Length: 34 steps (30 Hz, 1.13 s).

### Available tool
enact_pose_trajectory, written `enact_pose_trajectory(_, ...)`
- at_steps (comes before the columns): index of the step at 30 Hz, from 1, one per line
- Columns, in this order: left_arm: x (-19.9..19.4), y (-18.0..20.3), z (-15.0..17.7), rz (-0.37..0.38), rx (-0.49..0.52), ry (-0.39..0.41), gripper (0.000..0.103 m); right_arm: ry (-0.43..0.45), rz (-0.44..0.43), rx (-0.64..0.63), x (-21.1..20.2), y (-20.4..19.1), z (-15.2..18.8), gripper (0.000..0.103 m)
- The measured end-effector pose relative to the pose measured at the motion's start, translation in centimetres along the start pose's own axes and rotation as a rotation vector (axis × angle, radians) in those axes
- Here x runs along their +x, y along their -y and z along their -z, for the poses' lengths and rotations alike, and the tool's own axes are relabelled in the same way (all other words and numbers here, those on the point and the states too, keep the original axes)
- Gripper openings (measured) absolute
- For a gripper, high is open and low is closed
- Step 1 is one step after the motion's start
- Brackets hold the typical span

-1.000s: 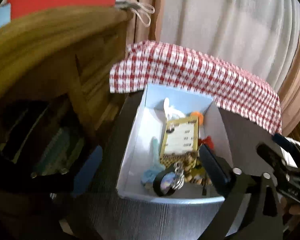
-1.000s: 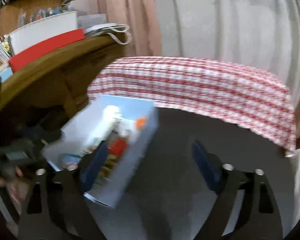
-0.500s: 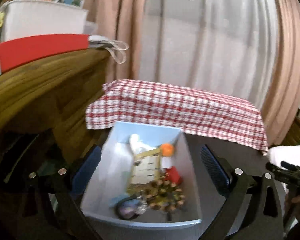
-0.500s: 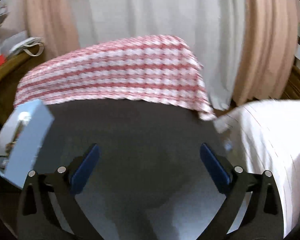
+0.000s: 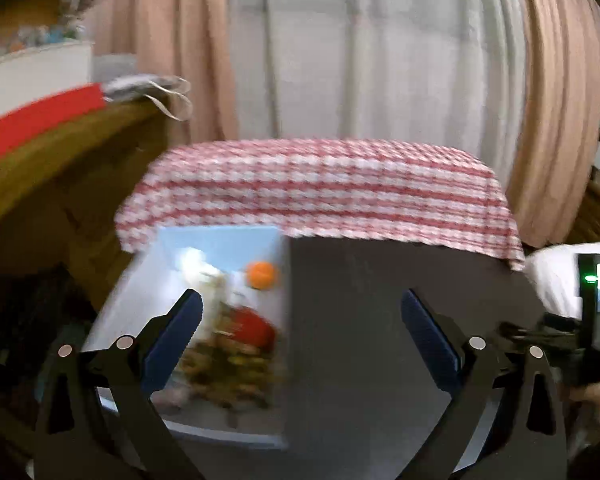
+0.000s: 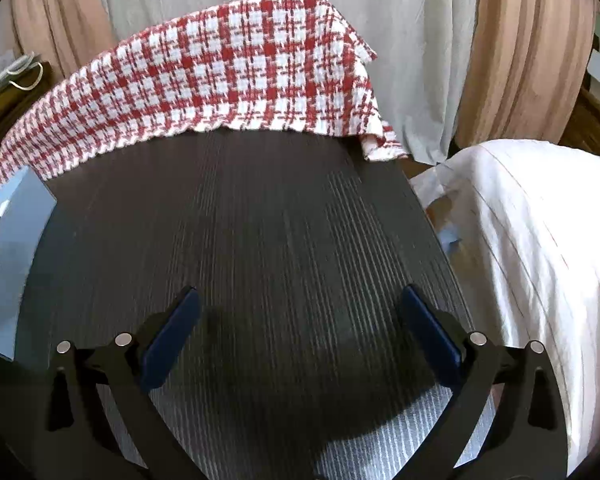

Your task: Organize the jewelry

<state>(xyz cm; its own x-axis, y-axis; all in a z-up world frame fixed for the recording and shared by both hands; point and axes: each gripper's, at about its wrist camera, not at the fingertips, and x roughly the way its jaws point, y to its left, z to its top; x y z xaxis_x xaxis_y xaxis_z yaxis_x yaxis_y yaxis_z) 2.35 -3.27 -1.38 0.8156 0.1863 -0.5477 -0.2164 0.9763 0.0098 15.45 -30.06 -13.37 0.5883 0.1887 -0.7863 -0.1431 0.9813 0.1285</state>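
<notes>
A light blue box (image 5: 220, 246) sits on the dark ridged tabletop (image 5: 360, 320) at the left; it holds blurred jewelry: brown beads (image 5: 228, 368), a red piece (image 5: 256, 330), an orange ball (image 5: 262, 275) and a white item (image 5: 194, 264). My left gripper (image 5: 300, 328) is open and empty, held above the table with its left finger over the box. My right gripper (image 6: 300, 328) is open and empty over bare tabletop (image 6: 284, 240). The box's outer wall (image 6: 12, 240) shows at the left edge of the right wrist view.
A red and white checked cloth (image 5: 320, 188) (image 6: 220, 76) covers the table's far side. A wooden desk (image 5: 60, 168) with a red box (image 5: 40, 120) stands left. A white sheet (image 6: 532, 240) lies right. Curtains hang behind. The other gripper's body (image 5: 592, 320) shows at the right.
My left gripper has pulled back and swung right, so the box now lies left of centre. My right gripper has swung right, away from the box, over bare table.
</notes>
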Motion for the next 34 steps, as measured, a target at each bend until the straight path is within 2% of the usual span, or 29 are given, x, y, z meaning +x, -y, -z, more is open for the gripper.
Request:
enact_pose_trajectory(3, 1.2, 2.7, 0.4, 0.052, 0.003, -0.039, 0.099, -0.018, 0.038, -0.040, 0.8, -1.0, 0.2, 0.097)
enact_pose_trajectory(4, 1.6, 3.5, 0.6, 0.054, 0.006, -0.047, 0.099, -0.018, 0.025, -0.055, 0.9, -1.3, 0.3, 0.097)
enact_pose_trajectory(6, 2.6, 5.4, 1.2, 0.037, 0.028, -0.070, 0.099, -0.022, 0.015, -0.074, 1.4, -2.6, 0.0, 0.097)
enact_pose_trajectory(11, 5.6, 8.2, 2.4, 0.021, 0.087, -0.158, 0.099, -0.022, 0.014, -0.075, 1.5, -2.6, -0.1, 0.097)
enact_pose_trajectory(17, 9.0, 8.2, 3.7, 0.079, -0.014, -0.259, 0.099, -0.022, 0.013, -0.075, 1.4, -2.6, 0.0, 0.097)
enact_pose_trajectory(22, 10.7, 8.5, 4.6, 0.048, -0.013, -0.293, 0.099, -0.022, 0.013, -0.070, 1.4, -2.5, 0.0, 0.097)
enact_pose_trajectory(24, 11.3, 8.1, 4.6, 0.064, -0.034, -0.323, 0.099, -0.022, 0.015, -0.071, 1.4, -2.8, 0.1, 0.097)
enact_pose_trajectory(34, 11.6, 8.1, 4.5, 0.045, -0.029, -0.329, 0.099, -0.021, 0.014, -0.072, 1.5, -2.5, -0.1, 0.097)
